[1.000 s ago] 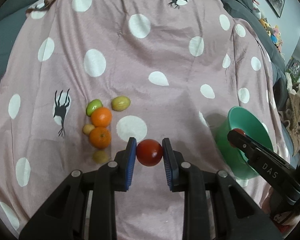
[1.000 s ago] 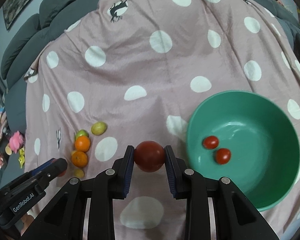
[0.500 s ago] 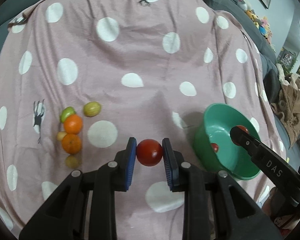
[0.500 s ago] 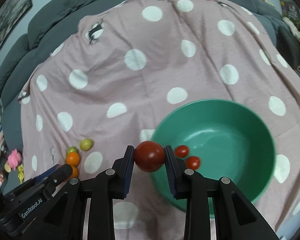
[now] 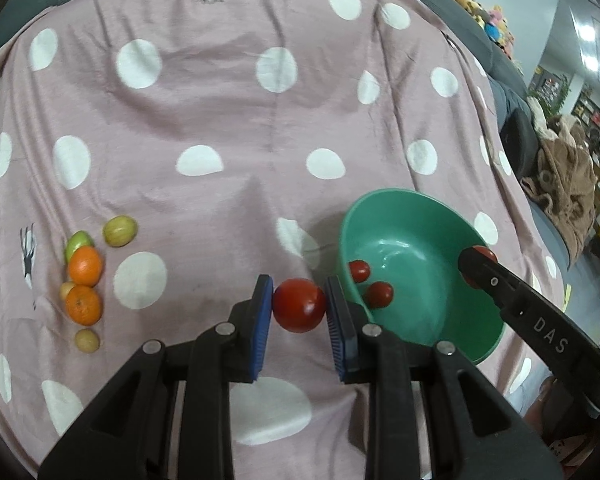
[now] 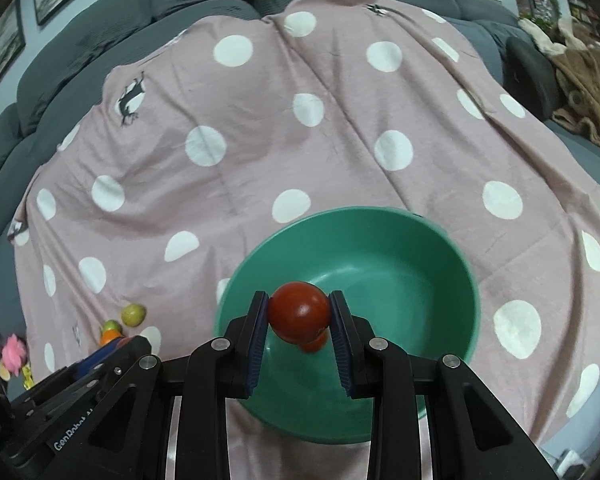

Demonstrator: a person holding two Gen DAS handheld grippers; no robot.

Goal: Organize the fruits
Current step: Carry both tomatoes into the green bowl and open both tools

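Carrying one red tomato in each pair of tongs, I have both hands heading for the green bowl [image 5: 440,216], since the red fruit is being gathered there while the citrus and the pale fruit sit in their own cluster on the spotted pink blanket [image 5: 228,128]. My left gripper [image 5: 299,312] is closed down narrow on its tomato [image 5: 299,305], the blue pads pressing it from both sides, and it hangs over the blanket just beside the bowl's near wall, not yet over the rim. My right gripper [image 6: 299,320] is clamped the same way on a second tomato [image 6: 299,310], and from its own camera that one sits above the bowl's hollow; from the left camera I see its tip poking in over the far rim. Two small tomatoes [image 5: 370,282] already lie on the bowl floor, close together, so I judge the sorting partly done.

Off to the left, well apart from the bowl, two oranges [image 5: 85,283] lie in a line with a green fruit [image 5: 77,240] at the top, a yellow-green one [image 5: 119,231] just beside it, and a small pale fruit [image 5: 87,340] at the bottom; another pale one peeks from behind the oranges. I hold both tomatoes by their widest part so they do not squirt out of the pads
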